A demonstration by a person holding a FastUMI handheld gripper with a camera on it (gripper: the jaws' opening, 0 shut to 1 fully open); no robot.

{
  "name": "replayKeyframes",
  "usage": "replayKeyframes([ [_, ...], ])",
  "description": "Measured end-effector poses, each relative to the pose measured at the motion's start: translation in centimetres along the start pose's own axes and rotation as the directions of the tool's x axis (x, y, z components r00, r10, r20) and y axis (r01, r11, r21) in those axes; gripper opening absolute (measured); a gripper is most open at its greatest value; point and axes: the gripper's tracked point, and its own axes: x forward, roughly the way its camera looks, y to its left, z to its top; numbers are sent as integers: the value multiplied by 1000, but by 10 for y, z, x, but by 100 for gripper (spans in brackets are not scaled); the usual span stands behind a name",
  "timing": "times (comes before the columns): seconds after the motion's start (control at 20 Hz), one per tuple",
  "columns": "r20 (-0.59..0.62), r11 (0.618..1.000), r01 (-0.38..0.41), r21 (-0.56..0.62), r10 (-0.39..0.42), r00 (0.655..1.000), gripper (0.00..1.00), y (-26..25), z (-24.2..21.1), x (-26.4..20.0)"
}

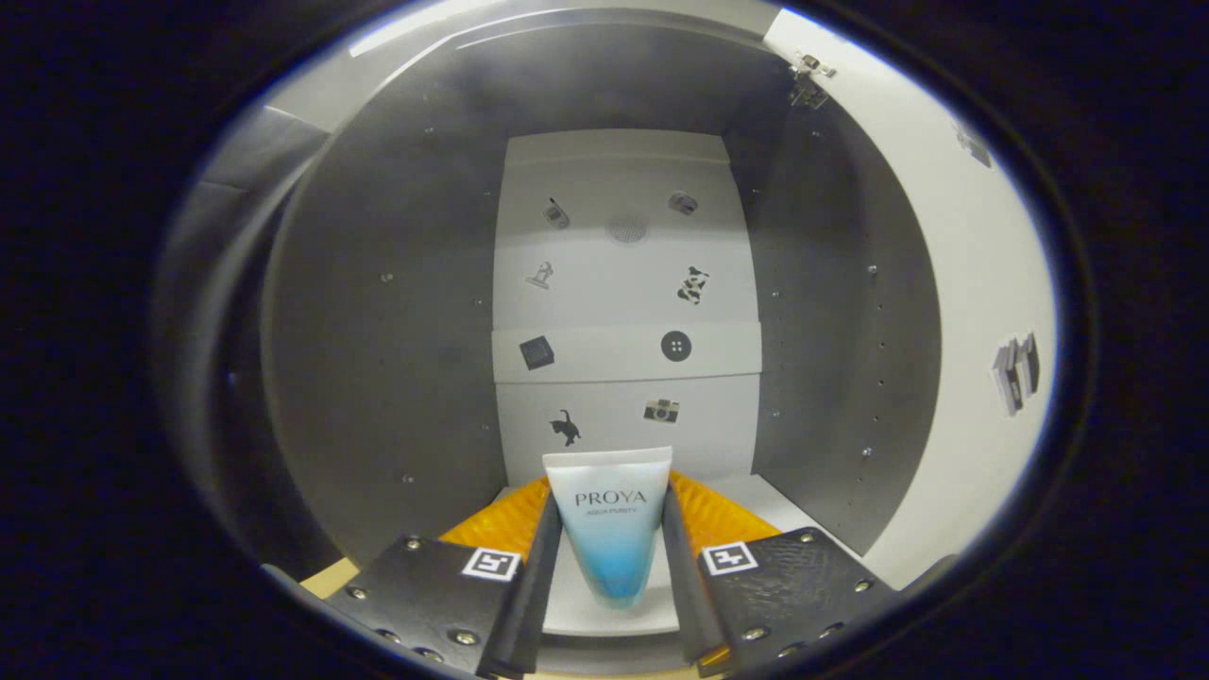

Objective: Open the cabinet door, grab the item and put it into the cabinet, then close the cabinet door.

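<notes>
Tube [611, 529] smooth glossy plastic; cabinet [397, 312] walls matt, perhaps laminate; hinge [808, 76] metal.

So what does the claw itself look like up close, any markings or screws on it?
The claw has two flat dark plates at its base, one per finger, each with a textured surface and small round metal screws along the edges. Each plate carries a square black-and-white coded tag near its inner corner. Two narrow fingers run forward from the plates. No cables can be seen.
</notes>
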Motion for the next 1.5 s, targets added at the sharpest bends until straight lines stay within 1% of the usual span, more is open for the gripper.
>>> replayKeyframes([
  [0.15, -24, 1000, 7, -1, -7, 1000, 56, -4, -11, 22],
  [0.35, -58, 999, 15, -44, -17, 998, 55, -7, -27, 30],
  [0.55, -84, 999, 29, -46, -33, 996, 56, -12, -41, 32],
  [0.85, -73, 998, 48, -29, -50, 996, 56, -16, -40, 30],
  [0.9, -70, 998, 49, -28, -51, 996, 58, -15, -39, 31],
  [1.05, -61, 999, 47, -12, -47, 997, 91, -16, -36, 33],
  [1.15, -65, 999, 43, -3, -43, 997, 92, -17, -34, 29],
  [1.25, -63, 999, 46, -8, -47, 997, 99, -18, -30, 20],
  [1.5, -31, 998, 54, -28, -54, 998, 99, -13, -10, -23],
])
